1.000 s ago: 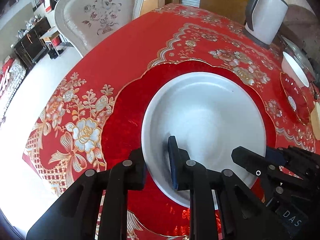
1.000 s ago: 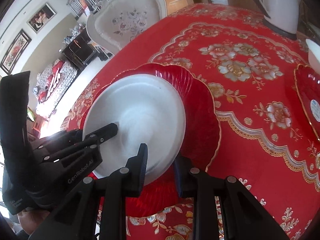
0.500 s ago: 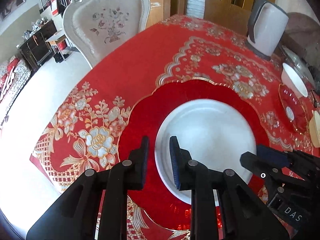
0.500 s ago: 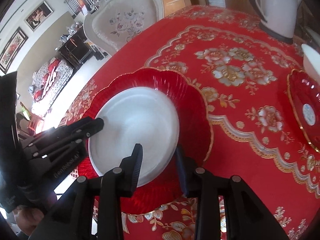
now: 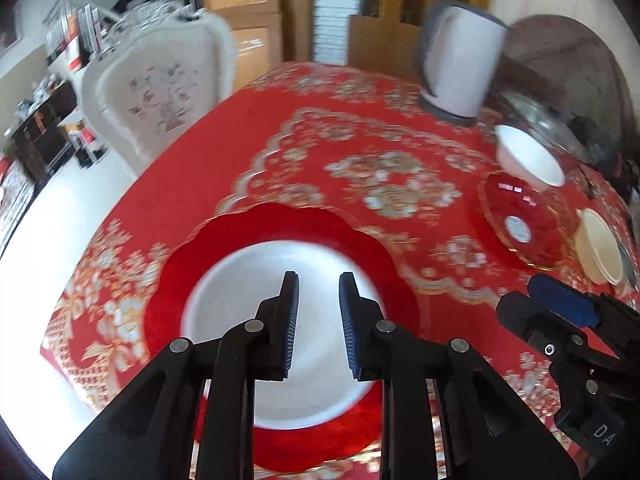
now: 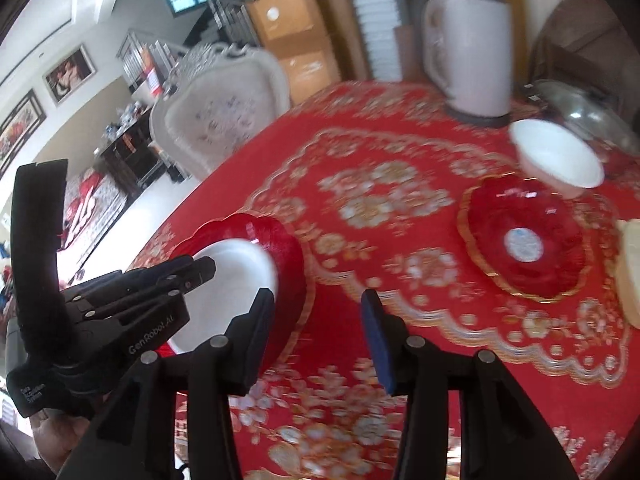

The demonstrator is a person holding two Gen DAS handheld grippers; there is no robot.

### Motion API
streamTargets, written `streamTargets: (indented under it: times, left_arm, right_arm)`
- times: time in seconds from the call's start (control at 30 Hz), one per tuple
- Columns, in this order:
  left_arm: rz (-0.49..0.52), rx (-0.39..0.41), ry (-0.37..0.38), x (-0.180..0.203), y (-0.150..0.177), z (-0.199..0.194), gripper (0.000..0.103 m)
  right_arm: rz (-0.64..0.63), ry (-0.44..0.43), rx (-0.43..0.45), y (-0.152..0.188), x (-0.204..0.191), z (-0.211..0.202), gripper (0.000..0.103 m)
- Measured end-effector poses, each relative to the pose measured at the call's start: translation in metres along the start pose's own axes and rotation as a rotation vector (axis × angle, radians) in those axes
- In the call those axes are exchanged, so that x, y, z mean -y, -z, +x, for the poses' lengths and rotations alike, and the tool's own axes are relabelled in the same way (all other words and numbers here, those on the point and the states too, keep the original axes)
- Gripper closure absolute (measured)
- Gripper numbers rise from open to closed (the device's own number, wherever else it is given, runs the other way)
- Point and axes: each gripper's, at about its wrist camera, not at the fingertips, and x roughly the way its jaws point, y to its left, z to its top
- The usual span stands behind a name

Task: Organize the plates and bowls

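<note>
Two grippers hang above the red tablecloth [image 5: 256, 152] with nothing in either. Our left gripper [image 5: 319, 322] shows a narrow gap between its ribbed pads, empty, directly over the white plate [image 5: 240, 292], which sits nested in the large scalloped red plate [image 5: 224, 236] in the lower centre of the left wrist view. Our right gripper [image 6: 318, 330] has just been opening its jaws, and nothing lies between them; only patterned cloth shows in the gap. In the right wrist view the white plate [image 6: 236, 264] and the red plate under it [image 6: 280, 236] lie at the lower left, beside the left finger rather than between the two. The remaining pieces cluster at the right of that frame: a small red dish with a gold rim [image 6: 524, 240], a white bowl [image 6: 558, 160] just behind it and seeming to touch its far edge, and a cream-coloured piece [image 6: 630, 272] cut by the frame's right edge, so we cannot tell what kind of dish it is. We judge the stacked pair finished and the cluster next; it lies ahead and to the right of both tools, and the right gripper is the nearer, with the red dish's near rim facing it.
</note>
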Motion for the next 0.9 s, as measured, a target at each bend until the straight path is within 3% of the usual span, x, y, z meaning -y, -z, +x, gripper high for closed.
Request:
streamTargets:
  times: [0.4, 0.9]
  left_arm:
    - [0.12, 0.013, 0.081, 0.082, -0.007, 0.007, 0.083]
    - [0.158, 0.013, 0.098, 0.125, -0.008, 0.019, 0.083]
  right_arm:
    - [0.225, 0.087, 0.055, 0.021, 0.107, -0.045, 0.057]
    - [0.35, 0.148, 0.092, 0.039, 0.17, -0.073, 0.057]
